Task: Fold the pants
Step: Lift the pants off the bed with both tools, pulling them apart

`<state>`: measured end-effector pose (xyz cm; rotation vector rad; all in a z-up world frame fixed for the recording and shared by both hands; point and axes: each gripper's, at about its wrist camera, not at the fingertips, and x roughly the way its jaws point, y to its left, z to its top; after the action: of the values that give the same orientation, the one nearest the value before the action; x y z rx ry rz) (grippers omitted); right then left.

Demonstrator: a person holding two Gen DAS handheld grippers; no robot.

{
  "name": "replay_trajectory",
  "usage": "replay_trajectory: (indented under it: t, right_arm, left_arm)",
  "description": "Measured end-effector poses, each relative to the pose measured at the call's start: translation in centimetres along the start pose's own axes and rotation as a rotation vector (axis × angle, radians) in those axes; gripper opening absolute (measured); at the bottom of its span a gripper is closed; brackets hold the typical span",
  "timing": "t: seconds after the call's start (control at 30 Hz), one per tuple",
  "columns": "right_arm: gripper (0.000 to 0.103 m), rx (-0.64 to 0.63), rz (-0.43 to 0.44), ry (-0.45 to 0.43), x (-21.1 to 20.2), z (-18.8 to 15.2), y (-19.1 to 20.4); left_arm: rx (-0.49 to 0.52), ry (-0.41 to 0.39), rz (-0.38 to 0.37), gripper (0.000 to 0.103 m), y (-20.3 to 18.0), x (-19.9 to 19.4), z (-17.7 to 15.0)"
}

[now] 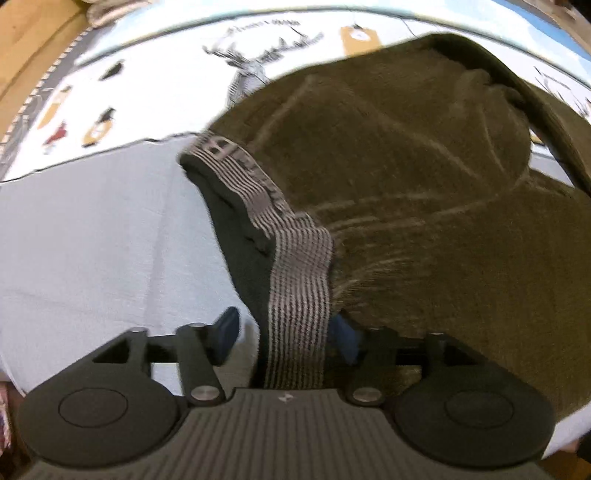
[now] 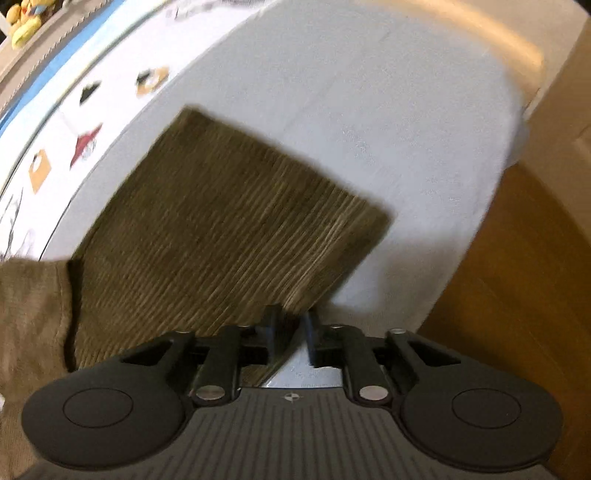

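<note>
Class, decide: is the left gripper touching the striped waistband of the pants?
Touching: the left wrist view shows the striped waistband running down between the left gripper's fingers.

This looks like a home, most likely a bedroom or living room. The olive corduroy pants (image 2: 229,206) lie on a pale cloth (image 1: 92,236) spread over a white cover printed with a stag (image 1: 247,70) and small animal figures (image 1: 98,127), the sort of textile used for household bedding or table linen. Warm wooden flooring (image 2: 517,258) shows past the edge, and yellow soft toys (image 2: 24,18) sit in the far corner of the right wrist view.
</note>
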<state>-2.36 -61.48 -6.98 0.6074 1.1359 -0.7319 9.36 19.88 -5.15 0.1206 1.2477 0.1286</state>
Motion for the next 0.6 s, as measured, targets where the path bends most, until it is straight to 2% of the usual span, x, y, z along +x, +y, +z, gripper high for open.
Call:
replay_trajectory:
  t: [0.07,0.13,0.2,0.27,0.33,0.4,0.5,0.6]
  right_arm:
    - [0.02,-0.054,-0.075,-0.156,-1.9,0.4,0.7]
    - [0.02,-0.117,-0.079,-0.315,-3.9,0.5,1.8]
    - [0.02,-0.225,-0.005,-0.438,-5.4,0.0,3.8]
    - [0.021,-0.368,0.08,-0.51,-6.2,-1.1,6.4]
    - [0.021,-0.512,0.167,-0.54,-6.6,-2.6,9.2]
    - [0.029,-0.633,0.282,-0.517,-6.9,-3.9,11.4]
    - [0.035,-0.872,0.424,-0.477,-7.1,-7.2,15.7]
    - [0.038,-1.091,0.503,-0.451,-6.7,-10.3,19.2]
  left_arm:
    - [-0.006,-0.023,0.022,0.07,0.0,-0.8,0.3]
    - [-0.005,-0.037,0.044,0.071,-0.2,-1.4,0.6]
    - [-0.008,-0.04,0.071,0.076,-0.6,-2.0,1.1]
    - [-0.027,-0.043,0.118,0.082,-0.7,-2.3,1.4]
    - [-0.067,-0.049,0.197,0.082,-0.3,-2.4,1.9]
    - [-0.146,-0.068,0.22,0.082,0.6,-2.9,2.5]
    - [-0.252,-0.123,0.152,0.082,1.3,-4.3,3.0]
    - [-0.225,-0.17,0.13,0.082,0.2,-5.6,3.3]
